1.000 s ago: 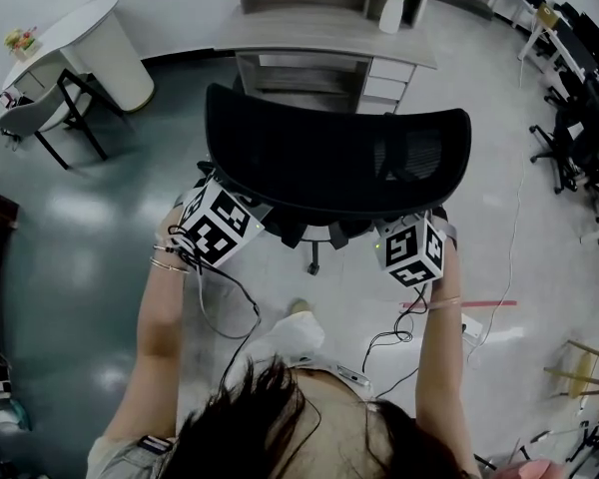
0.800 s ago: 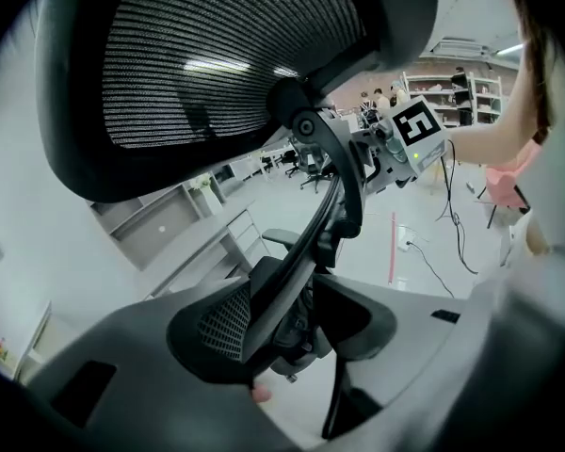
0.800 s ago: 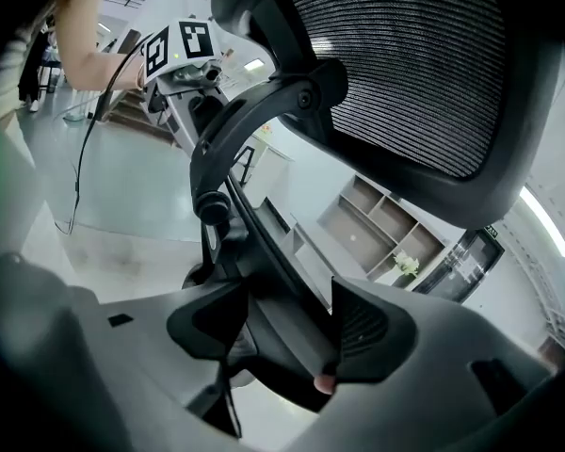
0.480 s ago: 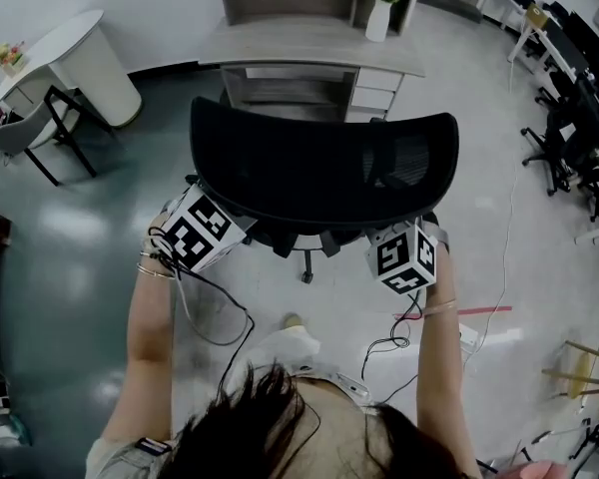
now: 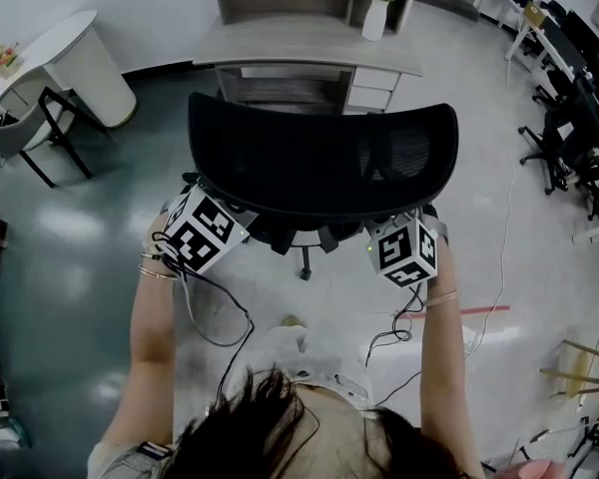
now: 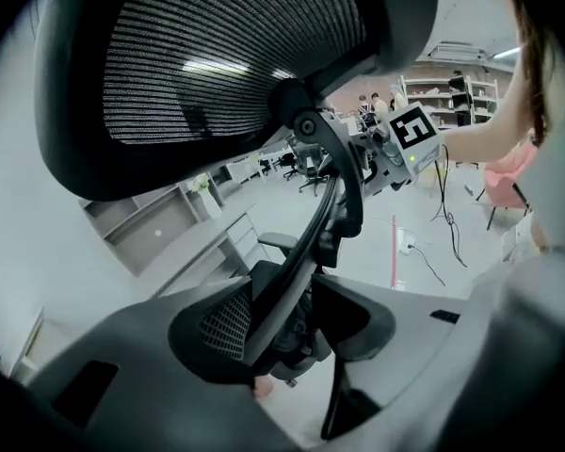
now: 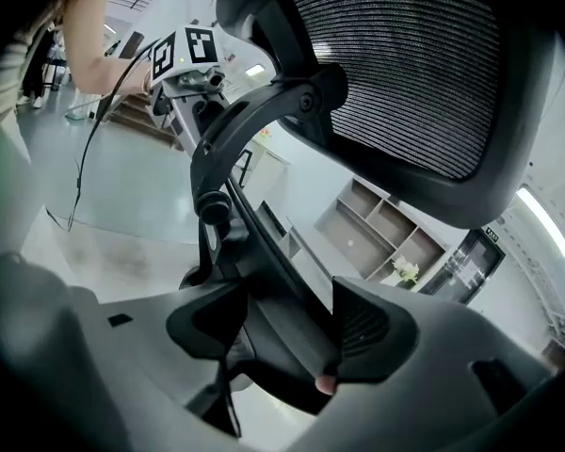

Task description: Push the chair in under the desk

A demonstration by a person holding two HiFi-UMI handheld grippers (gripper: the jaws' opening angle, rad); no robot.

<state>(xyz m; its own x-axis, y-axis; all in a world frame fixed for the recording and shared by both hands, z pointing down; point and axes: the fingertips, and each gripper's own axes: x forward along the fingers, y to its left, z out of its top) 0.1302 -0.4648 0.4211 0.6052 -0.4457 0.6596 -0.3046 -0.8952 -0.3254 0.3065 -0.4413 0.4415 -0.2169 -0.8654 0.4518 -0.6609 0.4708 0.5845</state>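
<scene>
Left tongs point(image 6: 297, 332) and right tongs point(image 7: 278, 347) clamp — it seems — the black mesh-backed office chair point(image 5: 309, 163); grey wooden worktop point(image 5: 299, 46) lies dead ahead.

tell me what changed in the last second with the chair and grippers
The chair has rolled a little toward the desk, the person following; the floor tape slid down the head view. Nothing taken or released: left gripper and right gripper stay shut on the chair's back support. The chair is still short of the desk.
</scene>
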